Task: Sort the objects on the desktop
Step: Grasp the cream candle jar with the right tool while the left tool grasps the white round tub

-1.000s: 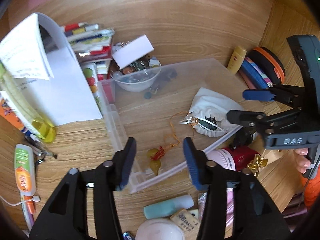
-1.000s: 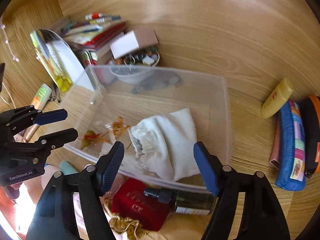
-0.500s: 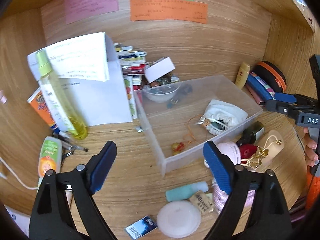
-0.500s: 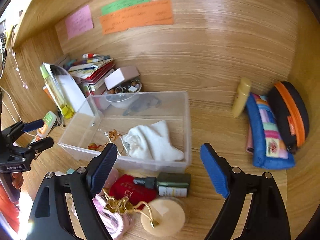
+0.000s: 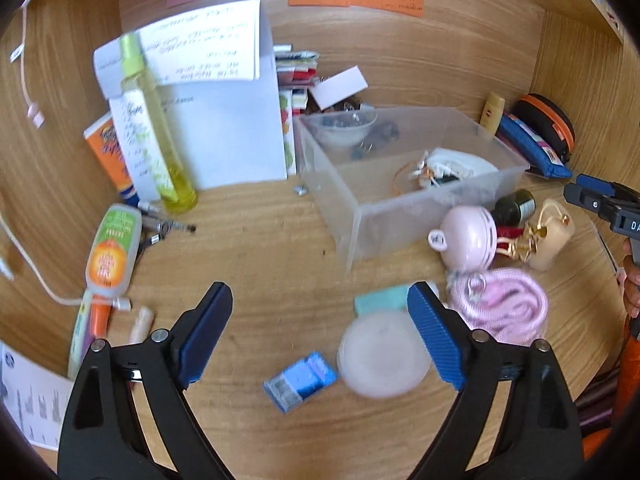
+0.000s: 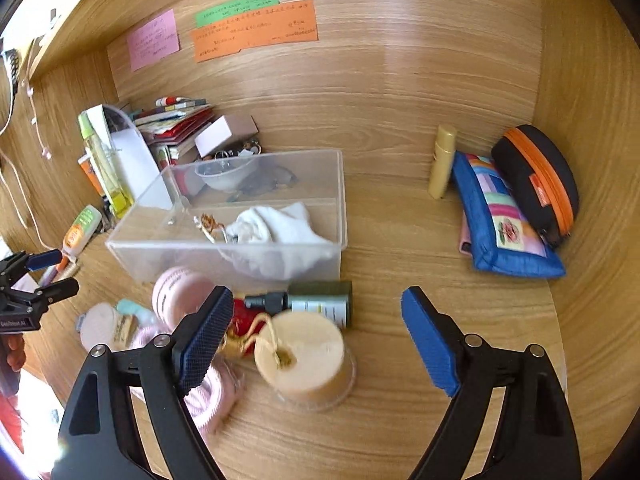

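A clear plastic bin stands mid-desk and holds a white cloth pouch and a small charm. In front of it lie a pink round case, a pink cord bundle, a round white puff, a blue card, a teal tube, a dark bottle and a beige round box. My left gripper is open and empty above the desk front. My right gripper is open and empty over the beige box.
A white paper stand, a yellow spray bottle and tubes stand at the left. Books and a bowl sit behind the bin. A blue pouch, a black-orange case and a yellow tube lie right.
Both grippers have pulled back from over the bin toward the desk front and opened wider. The charm and white pouch stay in the bin.
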Demonstrator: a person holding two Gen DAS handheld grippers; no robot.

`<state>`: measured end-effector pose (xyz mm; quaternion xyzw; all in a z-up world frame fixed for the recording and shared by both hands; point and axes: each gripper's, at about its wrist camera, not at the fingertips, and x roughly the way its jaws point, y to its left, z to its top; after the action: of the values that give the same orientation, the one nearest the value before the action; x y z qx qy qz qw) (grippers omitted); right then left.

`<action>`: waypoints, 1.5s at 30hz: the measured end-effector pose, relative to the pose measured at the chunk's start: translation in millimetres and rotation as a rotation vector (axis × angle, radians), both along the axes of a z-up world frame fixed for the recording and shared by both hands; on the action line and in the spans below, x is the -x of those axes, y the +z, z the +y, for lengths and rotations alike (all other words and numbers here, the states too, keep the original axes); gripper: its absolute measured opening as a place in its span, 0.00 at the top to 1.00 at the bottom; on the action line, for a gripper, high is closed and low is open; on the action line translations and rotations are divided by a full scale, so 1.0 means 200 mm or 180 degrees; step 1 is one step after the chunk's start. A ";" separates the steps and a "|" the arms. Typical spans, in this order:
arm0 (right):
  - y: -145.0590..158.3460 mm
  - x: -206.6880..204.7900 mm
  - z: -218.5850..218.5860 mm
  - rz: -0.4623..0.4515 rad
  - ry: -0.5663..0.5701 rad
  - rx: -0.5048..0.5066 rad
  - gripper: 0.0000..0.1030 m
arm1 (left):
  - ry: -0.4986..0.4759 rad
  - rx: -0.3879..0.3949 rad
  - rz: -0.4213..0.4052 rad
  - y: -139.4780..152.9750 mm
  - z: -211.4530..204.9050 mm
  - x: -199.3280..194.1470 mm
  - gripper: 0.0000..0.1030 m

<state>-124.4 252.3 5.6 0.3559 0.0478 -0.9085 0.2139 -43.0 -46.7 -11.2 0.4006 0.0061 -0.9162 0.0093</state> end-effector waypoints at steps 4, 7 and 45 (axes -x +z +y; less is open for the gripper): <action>-0.03 -0.07 0.00 0.0060 -0.0057 -0.0022 0.18 | -0.0036 -0.0129 -0.0078 -0.06 0.00 -0.05 0.12; -0.05 -0.09 -0.01 0.0069 -0.0066 -0.0067 0.17 | -0.0134 -0.0152 -0.0153 -0.10 0.03 -0.09 0.12; -0.27 -0.01 -0.03 -0.0223 -0.0166 -0.0080 0.47 | -0.0262 -0.0137 0.0000 -0.25 0.13 -0.05 0.37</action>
<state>-121.7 246.0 -48.8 0.3912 0.0423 -0.9001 0.1872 -32.4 -20.8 -61.3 0.4005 0.0093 -0.9155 -0.0370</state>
